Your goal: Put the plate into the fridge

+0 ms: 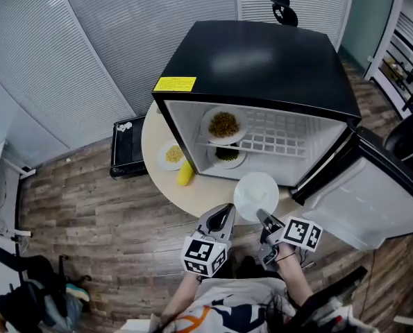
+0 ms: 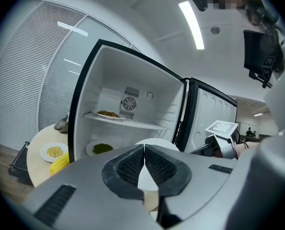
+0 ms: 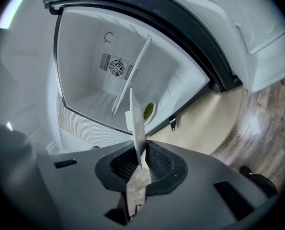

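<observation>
Both handheld tools had smooth grey shells. The left gripper (image 1: 225, 212) and right gripper (image 1: 263, 219) each carried black, finely gridded pads (image 2: 131, 166) set in dark oval surrounds, and a cube (image 1: 205, 254) of black-and-white square markers. The person wore a white top (image 1: 223, 309) printed in orange and navy, with a dark band (image 1: 284, 257) at the right wrist.

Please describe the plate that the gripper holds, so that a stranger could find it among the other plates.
Find the open black fridge on the round table. In front of its opening, the right gripper grips a white plate by the rim. It alone is empty: the shelf plate, the fridge-floor plate and the table plate all hold food.
</observation>
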Available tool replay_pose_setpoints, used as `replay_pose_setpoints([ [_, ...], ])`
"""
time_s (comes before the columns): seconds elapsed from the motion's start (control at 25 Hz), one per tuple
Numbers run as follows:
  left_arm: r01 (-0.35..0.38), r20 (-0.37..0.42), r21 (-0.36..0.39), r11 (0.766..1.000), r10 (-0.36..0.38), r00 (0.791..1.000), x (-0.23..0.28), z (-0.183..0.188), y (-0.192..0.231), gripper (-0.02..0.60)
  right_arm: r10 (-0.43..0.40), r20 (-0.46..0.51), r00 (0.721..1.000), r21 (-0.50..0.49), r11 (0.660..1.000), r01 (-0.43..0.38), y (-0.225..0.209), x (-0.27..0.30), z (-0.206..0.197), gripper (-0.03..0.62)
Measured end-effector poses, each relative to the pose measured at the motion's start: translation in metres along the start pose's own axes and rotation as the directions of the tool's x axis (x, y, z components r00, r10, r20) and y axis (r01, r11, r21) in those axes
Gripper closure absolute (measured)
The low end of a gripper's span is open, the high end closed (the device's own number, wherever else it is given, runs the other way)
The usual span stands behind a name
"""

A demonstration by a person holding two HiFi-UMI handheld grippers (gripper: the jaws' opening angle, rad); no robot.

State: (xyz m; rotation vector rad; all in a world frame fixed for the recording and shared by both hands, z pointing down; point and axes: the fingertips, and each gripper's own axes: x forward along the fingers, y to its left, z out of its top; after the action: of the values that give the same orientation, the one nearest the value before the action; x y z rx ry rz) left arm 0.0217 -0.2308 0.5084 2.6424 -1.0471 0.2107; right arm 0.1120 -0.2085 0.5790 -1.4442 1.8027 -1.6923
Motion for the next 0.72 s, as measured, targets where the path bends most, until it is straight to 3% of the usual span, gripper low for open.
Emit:
replay_pose_setpoints([
  [0.4,0.145,-0.007,0.056,0.988,-0.145,0.989,0.020,0.030,0.028,0.568,0.010,0.177,0.984,0.067,0.998,-0.022,0.032,0.008,0.021,0.559],
  [0.72,0.230,-0.008,0.081,0.970,-0.230,0.973,0.035,0.042,0.033,0.569,0.033,0.342,0.939,0.065,0.996,-0.058,0.059,-0.017,0.058,0.559],
])
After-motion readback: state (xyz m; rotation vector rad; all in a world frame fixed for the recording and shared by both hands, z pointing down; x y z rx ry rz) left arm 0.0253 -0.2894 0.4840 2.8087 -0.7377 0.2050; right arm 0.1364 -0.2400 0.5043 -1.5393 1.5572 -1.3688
